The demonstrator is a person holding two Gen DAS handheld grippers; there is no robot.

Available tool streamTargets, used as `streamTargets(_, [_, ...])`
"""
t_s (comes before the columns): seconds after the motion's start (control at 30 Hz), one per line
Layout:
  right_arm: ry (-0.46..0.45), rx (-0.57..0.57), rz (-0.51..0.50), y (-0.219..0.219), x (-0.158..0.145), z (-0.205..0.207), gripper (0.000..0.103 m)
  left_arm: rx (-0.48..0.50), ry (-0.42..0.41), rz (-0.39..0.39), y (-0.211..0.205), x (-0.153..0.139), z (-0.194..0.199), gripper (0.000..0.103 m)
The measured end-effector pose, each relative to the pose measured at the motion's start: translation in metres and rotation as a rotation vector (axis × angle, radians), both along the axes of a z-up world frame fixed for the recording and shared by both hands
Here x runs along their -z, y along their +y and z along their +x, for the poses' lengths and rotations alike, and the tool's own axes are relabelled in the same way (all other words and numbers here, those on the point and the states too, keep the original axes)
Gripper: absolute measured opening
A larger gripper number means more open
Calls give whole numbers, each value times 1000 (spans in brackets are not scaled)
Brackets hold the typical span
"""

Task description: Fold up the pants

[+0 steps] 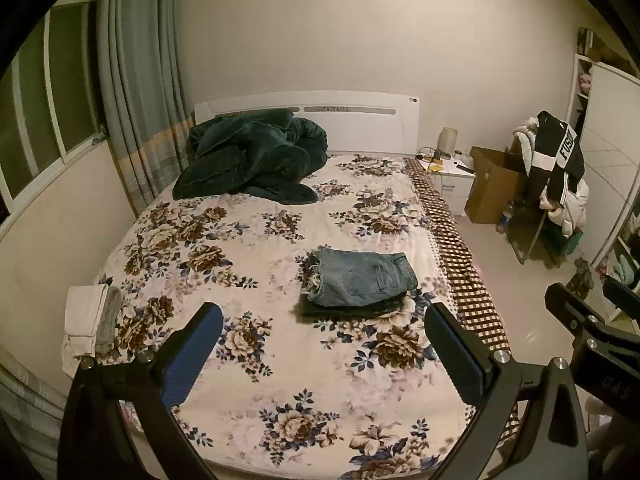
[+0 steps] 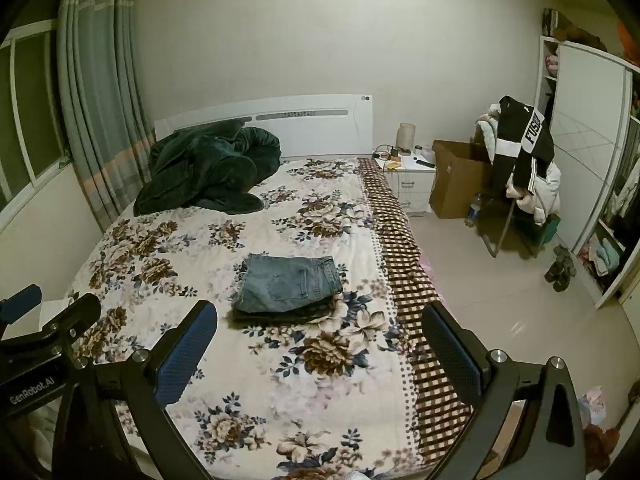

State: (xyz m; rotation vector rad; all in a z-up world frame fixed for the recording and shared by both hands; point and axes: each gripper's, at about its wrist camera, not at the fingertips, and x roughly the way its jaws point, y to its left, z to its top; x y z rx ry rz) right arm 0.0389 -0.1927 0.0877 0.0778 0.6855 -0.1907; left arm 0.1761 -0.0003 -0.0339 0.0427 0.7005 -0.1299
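Ahead of both tools, one pair of faded blue denim pants (image 1: 362,282) lies folded into a neat rectangle on the floral-patterned bed cover (image 1: 256,360), resting on top of a second, darker folded garment (image 1: 344,310). Frayed hems show at its left edge, a back pocket on top. Two grippers are held above the near end of the bed: the left gripper (image 1: 320,348) and the right gripper (image 2: 320,348), each with two blue-padded fingers spread wide apart, holding nothing. One rumpled dark green quilt (image 1: 252,156) sits far ahead, left.
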Motion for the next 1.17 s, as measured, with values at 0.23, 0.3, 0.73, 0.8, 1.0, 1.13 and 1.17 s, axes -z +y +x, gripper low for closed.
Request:
streamTargets(0.23, [0, 1, 5, 0, 1, 2, 103, -2, -3, 6, 0, -1, 2, 103])
streamTargets(0.3, [0, 3, 6, 0, 1, 2, 103, -6, -3, 8, 0, -2, 2, 103])
streamTargets(0.73, [11, -3, 19, 4, 7, 5, 103, -16, -2, 13, 2, -2, -2, 103])
streamTargets(0.8, [14, -5, 21, 5, 11, 4, 103, -19, -4, 17, 2, 0, -3, 103])
streamTargets(1.0, [16, -8, 29, 5, 18, 0, 103, -30, -24, 30, 2, -1, -10, 103])
streamTargets(1.13, [18, -8, 32, 4, 18, -1, 103, -33, -32, 30, 2, -1, -13, 103])
streamTargets(1.17, [18, -9, 34, 3, 17, -1, 103, -33, -29, 29, 1, -1, -13, 103])
